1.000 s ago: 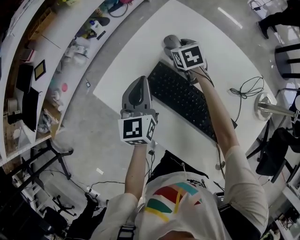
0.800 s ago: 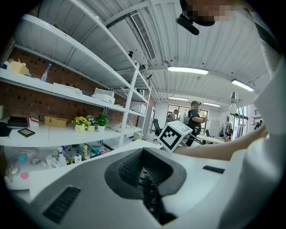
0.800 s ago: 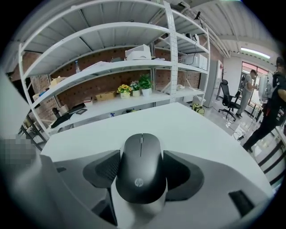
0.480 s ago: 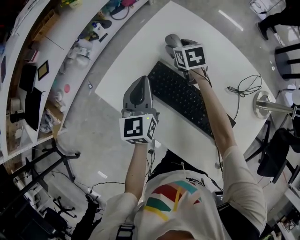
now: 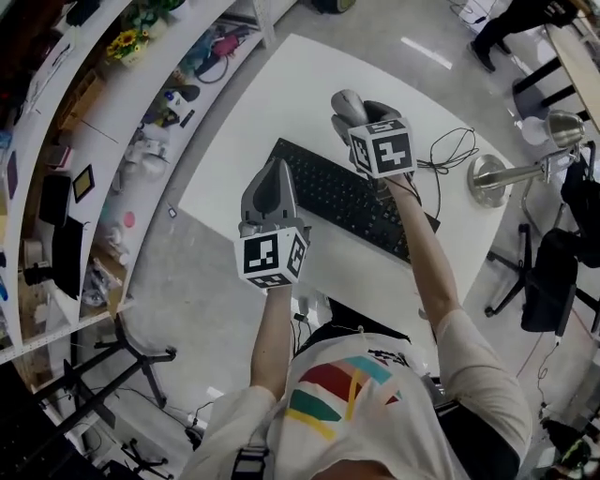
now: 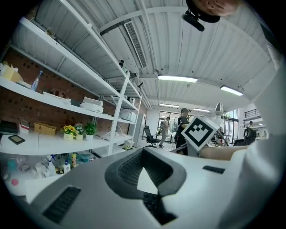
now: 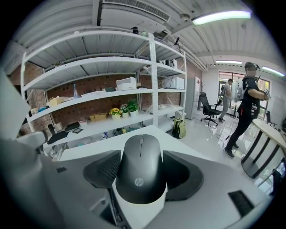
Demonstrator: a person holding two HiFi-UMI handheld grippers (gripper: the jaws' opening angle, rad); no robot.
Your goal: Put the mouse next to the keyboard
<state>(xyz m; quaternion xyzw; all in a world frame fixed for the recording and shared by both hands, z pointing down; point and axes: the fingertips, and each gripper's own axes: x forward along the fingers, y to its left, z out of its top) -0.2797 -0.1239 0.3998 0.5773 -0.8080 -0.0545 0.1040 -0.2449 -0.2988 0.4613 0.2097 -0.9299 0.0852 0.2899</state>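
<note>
A dark wireless mouse (image 7: 139, 166) sits between the pads of my right gripper (image 7: 142, 172), which is shut on it. In the head view the mouse (image 5: 343, 101) and right gripper (image 5: 356, 111) are held over the white table (image 5: 281, 84), just past the far long edge of the black keyboard (image 5: 342, 202). My left gripper (image 5: 277, 169) hovers at the keyboard's near left end. In the left gripper view its own jaws (image 6: 145, 172) are together with nothing held.
A desk lamp base (image 5: 487, 178) and a looped cable (image 5: 450, 145) lie at the table's right end. Cluttered white shelves (image 5: 141, 94) run along the left. An office chair (image 5: 548, 281) stands at right, and a person (image 5: 511, 19) walks far off.
The head view has swung, so the table sits lower and further left in frame. The right gripper with the mouse now sits further along the keyboard's far edge. The left gripper barely moved.
</note>
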